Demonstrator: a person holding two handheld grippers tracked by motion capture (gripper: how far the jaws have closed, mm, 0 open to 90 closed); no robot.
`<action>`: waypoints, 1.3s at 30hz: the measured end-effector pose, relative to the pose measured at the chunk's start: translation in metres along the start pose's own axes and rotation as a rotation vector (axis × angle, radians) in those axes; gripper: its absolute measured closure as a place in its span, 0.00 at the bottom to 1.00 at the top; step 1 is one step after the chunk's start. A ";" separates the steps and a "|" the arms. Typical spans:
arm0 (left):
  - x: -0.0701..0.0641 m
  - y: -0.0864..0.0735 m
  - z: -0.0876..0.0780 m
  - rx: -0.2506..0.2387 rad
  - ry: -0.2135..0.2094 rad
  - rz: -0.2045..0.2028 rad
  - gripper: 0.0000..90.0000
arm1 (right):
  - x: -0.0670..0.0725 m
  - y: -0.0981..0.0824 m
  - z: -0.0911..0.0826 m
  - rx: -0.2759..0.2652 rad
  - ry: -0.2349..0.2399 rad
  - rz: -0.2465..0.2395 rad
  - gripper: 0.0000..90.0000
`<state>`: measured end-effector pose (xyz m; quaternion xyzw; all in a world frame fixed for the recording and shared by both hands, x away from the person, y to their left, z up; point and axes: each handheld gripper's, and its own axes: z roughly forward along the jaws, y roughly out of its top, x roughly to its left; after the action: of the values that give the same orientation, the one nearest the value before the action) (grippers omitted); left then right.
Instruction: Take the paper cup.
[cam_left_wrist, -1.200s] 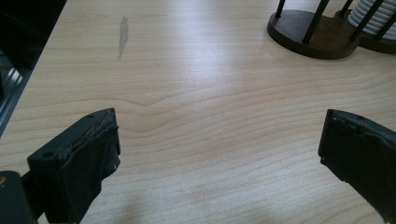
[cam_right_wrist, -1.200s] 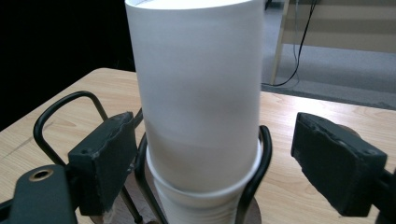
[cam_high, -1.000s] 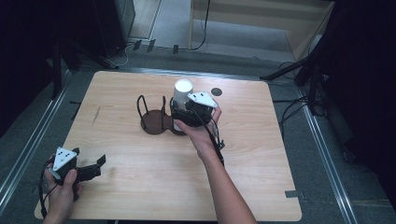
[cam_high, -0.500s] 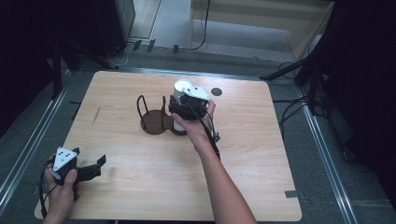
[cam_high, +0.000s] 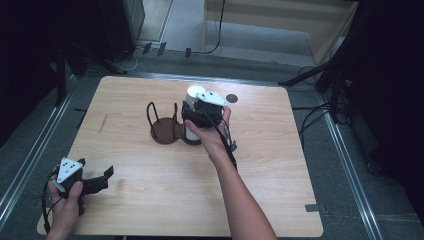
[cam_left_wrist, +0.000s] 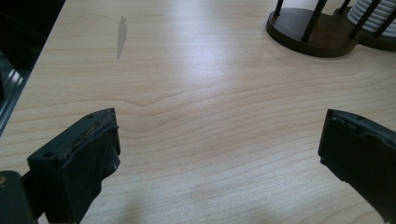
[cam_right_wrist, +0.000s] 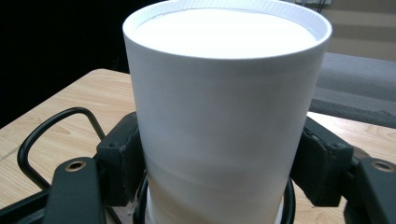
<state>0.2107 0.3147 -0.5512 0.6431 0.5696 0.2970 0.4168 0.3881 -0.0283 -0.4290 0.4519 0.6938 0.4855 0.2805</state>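
Gripping the white cup (cam_right_wrist: 224, 112), jaws just closed, the right hand-held gripper (cam_high: 196, 114) could snag the wire holder (cam_high: 162, 122) beneath it if lifted askew.

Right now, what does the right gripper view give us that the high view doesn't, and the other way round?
Right gripper view: both jaws pressed against the sides of the white cup, just closed in on it, and a black wire loop of the holder beside it. High view: the left gripper resting open near the table's near-left corner, the holder's empty left ring, and a dark round mark behind the cup. Both: the white cup standing upright in the holder, on the wooden table.
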 end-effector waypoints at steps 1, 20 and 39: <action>0.000 0.000 0.000 0.000 0.000 0.001 0.00 | 0.000 0.000 0.000 -0.001 0.001 -0.005 0.30; 0.000 0.000 0.001 0.005 -0.007 0.005 0.00 | -0.001 0.005 -0.003 -0.012 0.011 -0.022 0.31; 0.000 0.000 0.001 0.006 -0.009 0.004 0.00 | -0.001 0.011 -0.005 -0.024 0.013 -0.026 0.32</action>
<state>0.2116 0.3147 -0.5513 0.6468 0.5674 0.2932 0.4168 0.3887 -0.0300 -0.4168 0.4362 0.6955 0.4933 0.2877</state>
